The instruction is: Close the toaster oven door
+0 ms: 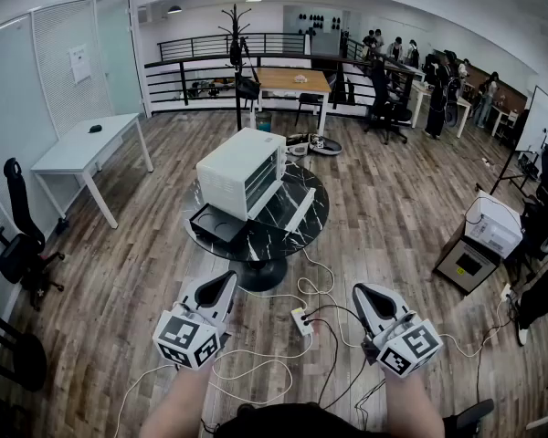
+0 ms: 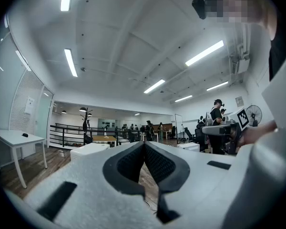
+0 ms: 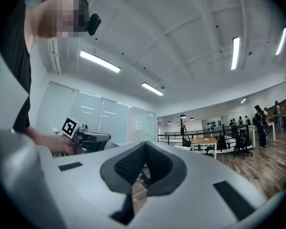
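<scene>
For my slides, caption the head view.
Shut left gripper and shut right gripper face a white toaster oven, door open, on a round black marble table.

One toaster oven [image 1: 242, 172], one round table [image 1: 314, 186], two grippers [image 1: 226, 279] [image 1: 359, 290].

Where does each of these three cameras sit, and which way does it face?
Head view: on the person's head, facing forward and steeply down at the toaster oven on the round table; forearms, left gripper and right gripper show.
Left gripper view: on the left gripper, tilted up along its shut jaws; the right gripper shows at right.
Right gripper view: on the right gripper, tilted up likewise; the person's torso and left gripper show at left.
Shared: both gripper views catch the coat stand.
</scene>
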Motion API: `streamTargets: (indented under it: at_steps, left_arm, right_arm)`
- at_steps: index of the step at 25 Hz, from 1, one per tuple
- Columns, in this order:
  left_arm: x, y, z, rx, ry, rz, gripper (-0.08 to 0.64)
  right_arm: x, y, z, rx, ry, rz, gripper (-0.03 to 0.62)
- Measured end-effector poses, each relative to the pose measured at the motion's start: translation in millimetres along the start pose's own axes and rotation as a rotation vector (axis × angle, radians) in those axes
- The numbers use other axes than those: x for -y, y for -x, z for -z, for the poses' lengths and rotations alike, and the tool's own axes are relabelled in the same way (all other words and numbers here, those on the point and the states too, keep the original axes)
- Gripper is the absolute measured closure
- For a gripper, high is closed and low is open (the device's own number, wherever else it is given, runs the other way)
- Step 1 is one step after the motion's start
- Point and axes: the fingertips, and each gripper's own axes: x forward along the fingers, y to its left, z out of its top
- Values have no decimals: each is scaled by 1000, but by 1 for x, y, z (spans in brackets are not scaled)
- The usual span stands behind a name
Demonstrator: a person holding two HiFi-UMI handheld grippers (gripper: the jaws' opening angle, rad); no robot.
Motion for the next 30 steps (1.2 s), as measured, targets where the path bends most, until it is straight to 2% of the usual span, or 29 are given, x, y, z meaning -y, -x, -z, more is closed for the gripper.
streamTargets:
  at_steps: [13,20,30]
  left_arm:
    - [32,-20,5,-10,10,10,551]
    - [71,-50,10,-13,17,37,552]
    - [125,-89,14,-18,21,67,551]
  right_arm:
    - [21,33,4,-12,2,3,589]
    - [51,76,17,-44,-91,10,588]
    - [104,141,24,-29,-144,69,588]
